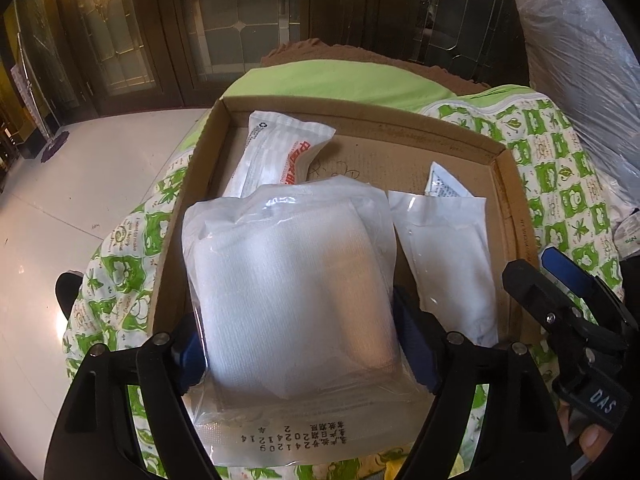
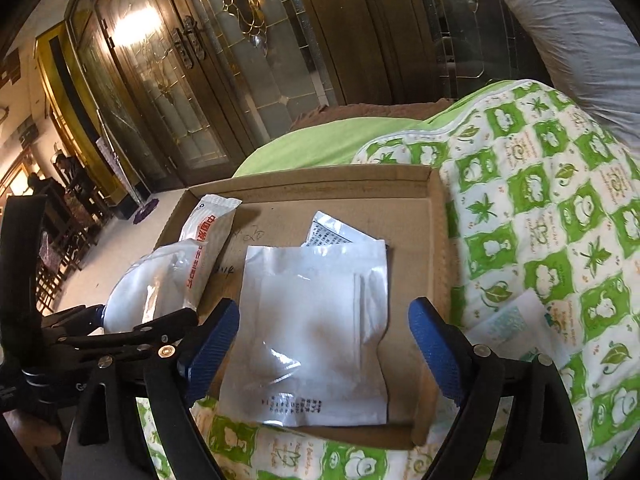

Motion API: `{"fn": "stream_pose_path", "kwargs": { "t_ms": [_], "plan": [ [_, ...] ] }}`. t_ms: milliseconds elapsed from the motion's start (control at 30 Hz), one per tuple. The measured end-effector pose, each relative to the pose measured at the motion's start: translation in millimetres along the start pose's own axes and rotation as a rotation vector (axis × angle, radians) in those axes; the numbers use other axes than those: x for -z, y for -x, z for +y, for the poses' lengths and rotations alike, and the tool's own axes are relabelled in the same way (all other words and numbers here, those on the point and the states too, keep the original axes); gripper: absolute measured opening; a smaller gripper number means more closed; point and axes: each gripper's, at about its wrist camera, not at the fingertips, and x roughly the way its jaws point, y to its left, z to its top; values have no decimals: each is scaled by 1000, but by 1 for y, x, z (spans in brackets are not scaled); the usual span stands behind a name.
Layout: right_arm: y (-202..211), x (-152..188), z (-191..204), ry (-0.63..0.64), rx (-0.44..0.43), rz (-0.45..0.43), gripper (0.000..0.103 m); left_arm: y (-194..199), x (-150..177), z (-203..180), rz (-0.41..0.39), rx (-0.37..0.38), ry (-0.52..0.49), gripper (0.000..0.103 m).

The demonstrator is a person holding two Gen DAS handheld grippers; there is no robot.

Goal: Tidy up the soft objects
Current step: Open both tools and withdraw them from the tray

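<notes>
A green-and-white patterned quilt (image 1: 560, 168) covers the bed, and on it sits a shallow cardboard tray (image 1: 404, 128) that holds all the packets. Largest of these is the big gauze pack (image 1: 296, 292) in clear plastic, lying at the tray's six o'clock edge and hanging over it toward the camera; the left gripper (image 1: 304, 356) straddles it with blue pads (image 1: 416, 356) close at each side, though whether they press on it I cannot tell. At the tray's three o'clock lies the flat white pouch (image 2: 316, 332), and the right gripper (image 2: 324, 352) stands released around it, fingers clear of both edges. A long wrapped roll (image 1: 276, 152) with red print rests at eleven o'clock, and a small printed sachet (image 2: 332, 232) peeks from under the pouch (only its corner shows).
</notes>
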Motion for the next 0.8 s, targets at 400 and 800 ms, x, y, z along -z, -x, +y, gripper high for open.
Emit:
{"fn": "stream_pose_path", "kwargs": {
  "t_ms": [400,800],
  "plan": [
    [34,14,-21,-79,-24,61,99,52,49,6,-61,7,-16,80],
    [63,43,-34,-101,-27,227,103,75,122,13,-21,70,43,80]
  ]
}}
